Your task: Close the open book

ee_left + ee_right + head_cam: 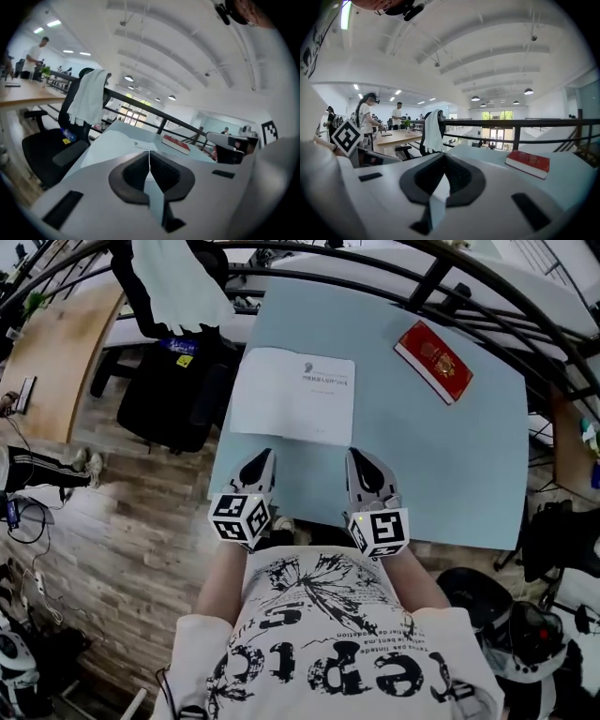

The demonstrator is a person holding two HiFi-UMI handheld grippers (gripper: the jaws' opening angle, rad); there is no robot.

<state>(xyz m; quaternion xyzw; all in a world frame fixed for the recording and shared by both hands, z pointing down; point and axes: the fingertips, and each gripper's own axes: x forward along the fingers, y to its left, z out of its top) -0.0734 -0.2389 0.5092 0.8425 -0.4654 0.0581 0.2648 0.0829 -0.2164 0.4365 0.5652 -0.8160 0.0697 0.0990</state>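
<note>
Plainly, the open book lies flat on the pale blue surface, toward its left side. Its long axis runs across the person from left to right, and print shows only on its right half. No fold line can be made out, though it probably runs away from the person through the middle.

Just short of the book's near edge, the left hand-held gripper points at the left half. The right hand-held gripper sits just beside the near right corner. Both are about equally close, and both have their jaws pressed together on nothing.

A closed red book lies well apart to the right. To swing one half over the other, a hand-held gripper would likely have to catch an outer side edge.
</note>
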